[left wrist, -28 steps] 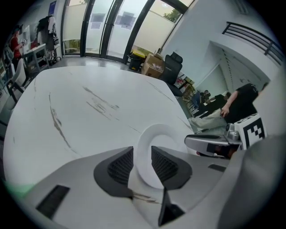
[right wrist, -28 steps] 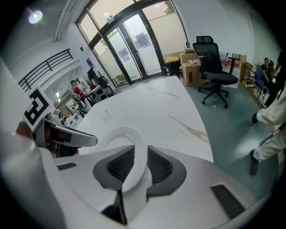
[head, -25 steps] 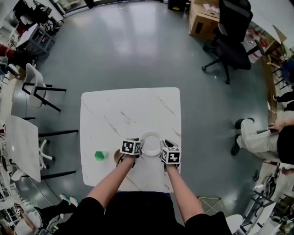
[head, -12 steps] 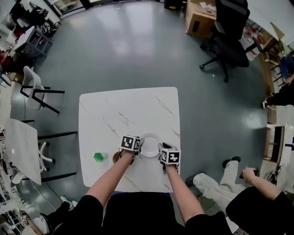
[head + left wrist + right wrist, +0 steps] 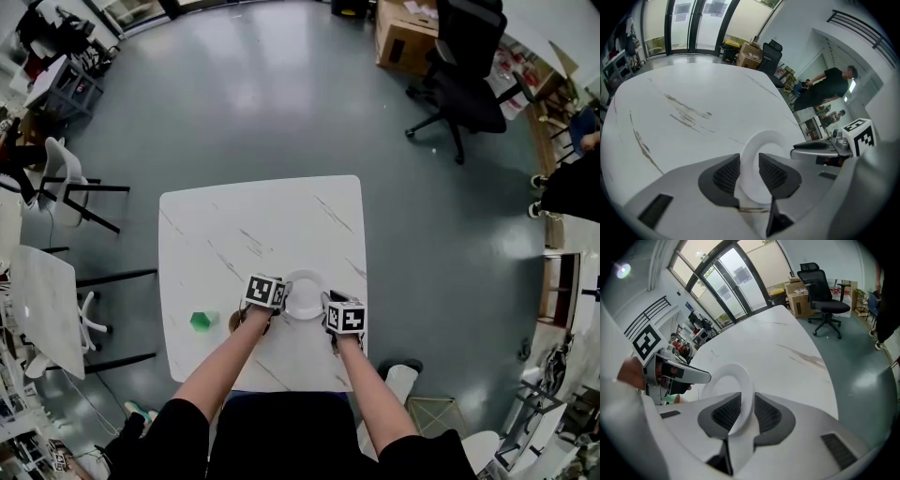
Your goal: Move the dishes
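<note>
We are at the grasp: left claw [image 5: 749, 169] and right claw [image 5: 747, 409] pinch opposite rims of the white plate [image 5: 305, 294] at the table's [image 5: 253, 220] near side. Next we need a level lift, both hands moving together.

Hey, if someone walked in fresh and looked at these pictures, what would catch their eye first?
A white plate on the near half of the marble table, pinched at opposite rims: the left gripper and right gripper each have jaws closed on its edge. A small green block sits on the table to the plate's left, apart from it.
</note>
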